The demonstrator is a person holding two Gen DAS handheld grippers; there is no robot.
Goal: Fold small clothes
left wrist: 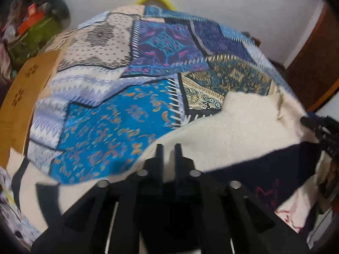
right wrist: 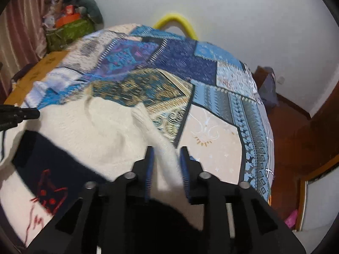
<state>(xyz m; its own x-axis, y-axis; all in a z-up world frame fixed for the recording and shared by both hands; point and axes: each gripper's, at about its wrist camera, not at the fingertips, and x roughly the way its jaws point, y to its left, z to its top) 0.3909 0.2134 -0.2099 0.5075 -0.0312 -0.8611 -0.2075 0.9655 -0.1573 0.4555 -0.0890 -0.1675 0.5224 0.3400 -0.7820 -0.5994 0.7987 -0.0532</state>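
Note:
A small cream sweater (left wrist: 243,124) with a dark navy band and a red cat outline (right wrist: 49,192) lies on a patchwork bedspread (left wrist: 118,114). My left gripper (left wrist: 168,150) is nearly closed, its fingers pinching the sweater's near left edge. My right gripper (right wrist: 167,154) has its blue-padded fingers around a cream sleeve (right wrist: 152,131) that runs up between them. The right gripper's tip shows at the right edge of the left wrist view (left wrist: 313,122). The left gripper's tip shows at the left edge of the right wrist view (right wrist: 27,113).
The bedspread (right wrist: 211,80) covers a bed with a wooden frame (left wrist: 21,97) at left. A green bag piled with items (right wrist: 67,31) stands at the far left. A yellow loop (right wrist: 175,20) rises behind the bed. Brown floor (right wrist: 292,131) lies to the right.

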